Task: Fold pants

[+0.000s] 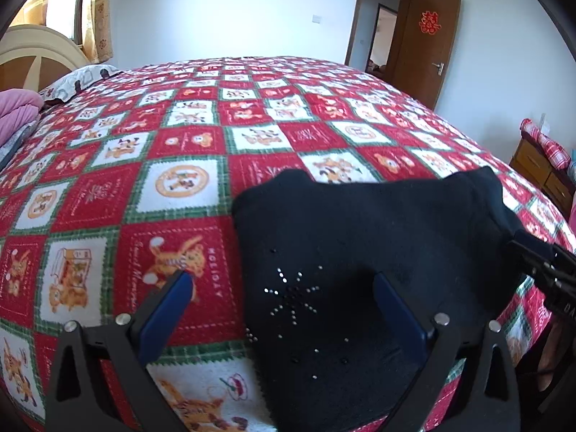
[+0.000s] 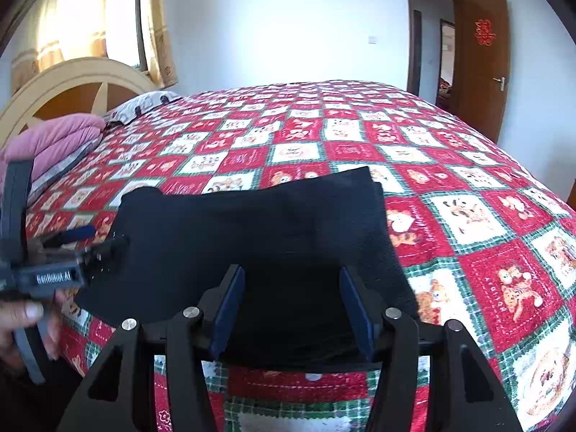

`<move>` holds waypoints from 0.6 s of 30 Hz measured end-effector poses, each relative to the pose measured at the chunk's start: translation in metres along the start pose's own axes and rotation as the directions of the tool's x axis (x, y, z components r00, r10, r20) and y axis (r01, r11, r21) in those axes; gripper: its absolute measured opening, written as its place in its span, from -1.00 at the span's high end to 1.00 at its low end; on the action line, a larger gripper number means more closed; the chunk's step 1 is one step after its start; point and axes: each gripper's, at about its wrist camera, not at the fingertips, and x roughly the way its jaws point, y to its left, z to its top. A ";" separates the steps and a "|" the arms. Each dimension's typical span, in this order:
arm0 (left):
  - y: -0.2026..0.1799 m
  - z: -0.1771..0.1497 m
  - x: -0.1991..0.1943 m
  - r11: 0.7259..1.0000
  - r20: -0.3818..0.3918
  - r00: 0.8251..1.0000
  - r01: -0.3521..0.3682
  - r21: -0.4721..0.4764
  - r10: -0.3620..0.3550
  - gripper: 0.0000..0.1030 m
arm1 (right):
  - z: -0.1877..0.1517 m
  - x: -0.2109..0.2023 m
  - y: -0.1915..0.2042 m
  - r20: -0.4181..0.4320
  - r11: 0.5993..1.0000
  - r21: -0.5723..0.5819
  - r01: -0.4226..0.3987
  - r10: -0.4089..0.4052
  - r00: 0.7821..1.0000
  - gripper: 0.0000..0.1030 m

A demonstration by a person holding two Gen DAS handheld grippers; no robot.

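Note:
The black pants [image 1: 367, 237] lie folded into a compact bundle on the red patterned bedspread [image 1: 201, 136], with a rhinestone star on the near part. My left gripper [image 1: 280, 284] is open above the bundle's left edge, one finger over the bedspread, one over the pants. In the right wrist view the pants [image 2: 252, 230] lie ahead and my right gripper [image 2: 289, 280] is open over their near edge. The left gripper [image 2: 93, 241] shows at the left, held by a hand. The right gripper [image 1: 532, 255] shows at the right edge of the left wrist view.
A headboard [image 2: 72, 86], a pink folded quilt [image 2: 54, 144] and a pillow [image 2: 144, 104] are at the bed's left end. An open brown door [image 2: 478, 61] stands at the back right. A wooden dresser [image 1: 540, 169] stands right of the bed.

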 end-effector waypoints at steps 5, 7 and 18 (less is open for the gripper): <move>0.000 -0.007 0.009 1.000 -0.012 1.000 0.003 0.001 -0.003 -1.00 | -0.004 0.011 -0.003 -0.050 0.999 -0.011 0.041 -0.041 0.998 -0.11; 0.000 -0.011 0.011 1.000 0.006 1.000 0.010 0.005 -0.010 -1.00 | -0.008 0.017 0.000 -0.072 0.997 -0.041 0.060 -0.063 0.995 -0.18; 0.005 -0.006 -0.015 0.999 0.053 0.998 0.045 -0.015 -0.044 -1.00 | 0.001 -0.009 -0.018 0.004 1.000 0.022 0.016 -0.016 1.000 -0.23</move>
